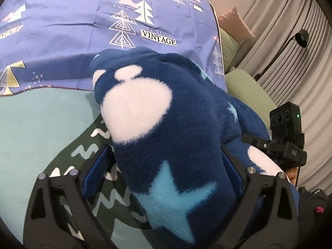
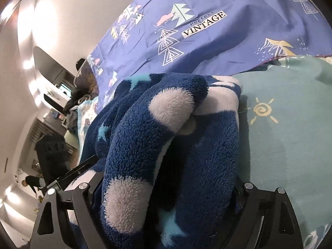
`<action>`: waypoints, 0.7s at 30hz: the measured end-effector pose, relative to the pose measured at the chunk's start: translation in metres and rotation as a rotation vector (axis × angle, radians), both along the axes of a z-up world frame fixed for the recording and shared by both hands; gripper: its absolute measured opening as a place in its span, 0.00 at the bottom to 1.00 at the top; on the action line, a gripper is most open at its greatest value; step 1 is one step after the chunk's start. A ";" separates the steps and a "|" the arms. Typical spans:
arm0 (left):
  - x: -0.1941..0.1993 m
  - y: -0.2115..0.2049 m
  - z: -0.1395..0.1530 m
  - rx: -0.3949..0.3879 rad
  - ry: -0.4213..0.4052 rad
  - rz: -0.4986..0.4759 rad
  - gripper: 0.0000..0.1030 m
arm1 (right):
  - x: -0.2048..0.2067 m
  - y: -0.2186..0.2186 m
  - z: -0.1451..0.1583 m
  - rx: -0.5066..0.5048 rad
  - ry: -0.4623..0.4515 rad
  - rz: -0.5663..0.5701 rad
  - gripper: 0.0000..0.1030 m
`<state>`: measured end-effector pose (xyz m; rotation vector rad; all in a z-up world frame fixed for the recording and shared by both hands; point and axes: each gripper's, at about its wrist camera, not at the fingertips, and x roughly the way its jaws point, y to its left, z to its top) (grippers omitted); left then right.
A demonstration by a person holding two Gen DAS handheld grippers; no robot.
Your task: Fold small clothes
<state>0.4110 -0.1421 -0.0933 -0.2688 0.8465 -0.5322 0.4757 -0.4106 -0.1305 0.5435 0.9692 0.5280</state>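
Left wrist view, fleece garment (image 1: pixel 166 124) bunched between both grippers' fingers, fingertips hidden, grip cannot be told, teal blanket (image 2: pixel 280 145) beneath.

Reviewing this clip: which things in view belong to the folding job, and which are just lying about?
In the job: blue fleece garment, left gripper, right gripper.

Lying about: purple tree-print sheet, teal blanket, pink cushion, black lamp.

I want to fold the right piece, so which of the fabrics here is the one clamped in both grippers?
The fluffy navy fleece garment with white spots and light-blue stars; the purple tree-print sheet and teal cloth lie flat, ungripped.
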 end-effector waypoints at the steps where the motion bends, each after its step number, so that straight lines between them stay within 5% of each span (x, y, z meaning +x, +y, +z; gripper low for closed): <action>1: -0.003 -0.001 0.002 0.008 -0.007 0.003 0.95 | -0.001 0.001 0.001 -0.011 0.001 -0.008 0.90; 11: -0.026 0.005 0.033 0.066 -0.049 0.089 0.95 | -0.049 -0.021 0.027 -0.101 0.015 -0.143 0.92; 17: -0.073 0.006 0.068 0.187 -0.140 0.042 0.94 | -0.108 -0.025 0.061 -0.274 -0.028 -0.227 0.91; 21: -0.118 0.002 0.092 0.200 -0.197 0.001 0.94 | -0.163 -0.008 0.090 -0.380 -0.090 -0.255 0.91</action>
